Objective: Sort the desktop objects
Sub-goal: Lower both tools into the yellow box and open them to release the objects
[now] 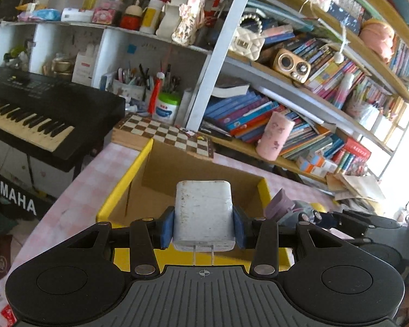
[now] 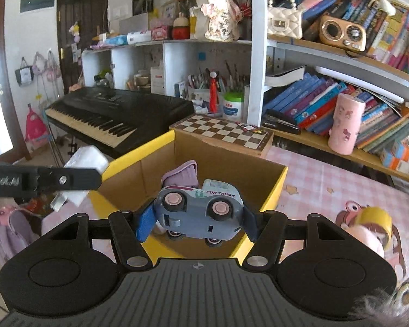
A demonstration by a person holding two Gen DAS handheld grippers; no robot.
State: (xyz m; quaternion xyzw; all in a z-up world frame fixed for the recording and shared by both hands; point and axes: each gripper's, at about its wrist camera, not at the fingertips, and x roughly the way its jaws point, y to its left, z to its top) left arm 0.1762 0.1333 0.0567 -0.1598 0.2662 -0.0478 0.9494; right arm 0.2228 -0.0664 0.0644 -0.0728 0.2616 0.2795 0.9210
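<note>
My left gripper (image 1: 203, 224) is shut on a white charger plug (image 1: 203, 212), prongs toward the camera, held over the open yellow cardboard box (image 1: 128, 179). My right gripper (image 2: 197, 219) is shut on a grey-blue toy truck (image 2: 201, 209) lying on its side, pink wheels facing me, above the same box (image 2: 272, 193). In the right wrist view the left gripper's finger (image 2: 68, 181) and the white charger (image 2: 87, 160) show at the left. The right gripper (image 1: 338, 218) and the truck's lilac flap (image 1: 279, 203) show at the right of the left wrist view.
The box stands on a pink checked tablecloth (image 2: 321, 185). A chessboard (image 2: 226, 130) lies behind it, a black keyboard (image 2: 114, 114) to the left, full bookshelves (image 1: 300, 103) to the right. A pink cup (image 2: 345, 124) stands on the low shelf. A yellow tape roll (image 2: 376, 218) rests on a plush toy.
</note>
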